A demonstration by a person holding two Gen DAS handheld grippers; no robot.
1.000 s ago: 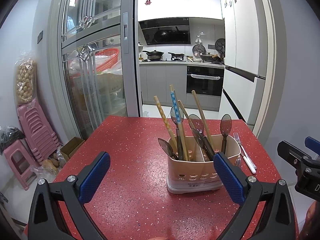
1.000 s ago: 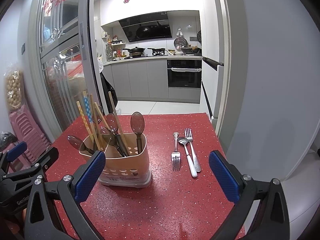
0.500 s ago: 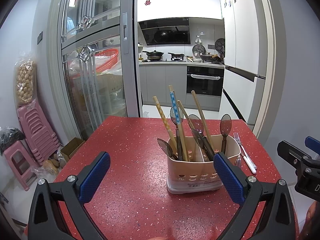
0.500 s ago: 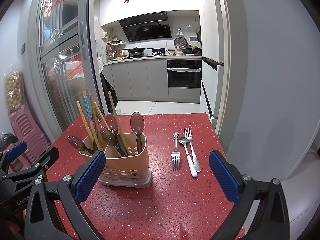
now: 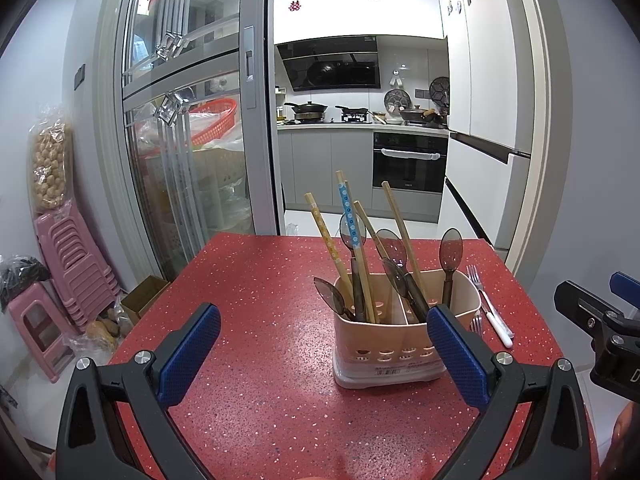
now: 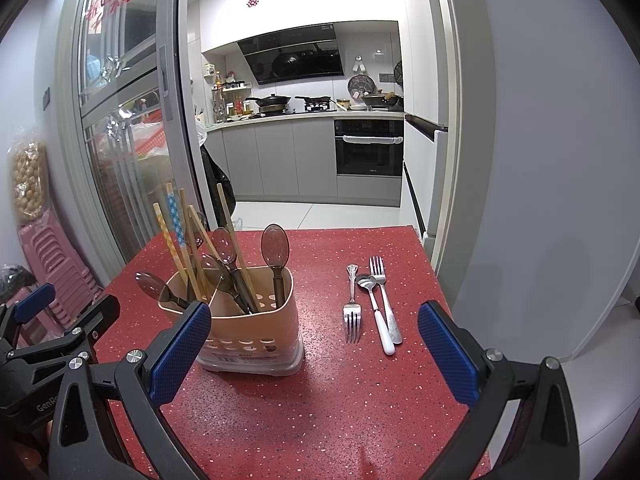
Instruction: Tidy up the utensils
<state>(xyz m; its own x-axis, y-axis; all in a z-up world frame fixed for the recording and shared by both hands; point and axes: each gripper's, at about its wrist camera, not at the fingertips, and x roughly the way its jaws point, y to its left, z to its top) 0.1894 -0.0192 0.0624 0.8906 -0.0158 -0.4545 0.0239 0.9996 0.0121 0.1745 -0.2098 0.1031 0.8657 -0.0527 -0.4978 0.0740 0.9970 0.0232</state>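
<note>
Over the red desk (image 6: 320, 400), both the left hand-held gripper (image 5: 320, 354) and right hand-held gripper (image 6: 314, 350) hover wide open, empty, unmoved since a second ago.

Both wrist cameras face the utensil caddy (image 5: 394, 344) from nearby.

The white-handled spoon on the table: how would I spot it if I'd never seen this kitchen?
Start at the red speckled table and find the beige utensil holder. To its right, three pieces of metal cutlery lie side by side; the white-handled spoon is the middle one. Its neighbours are both all-metal forks, a short fork on its left and a longer fork on its right.
</note>
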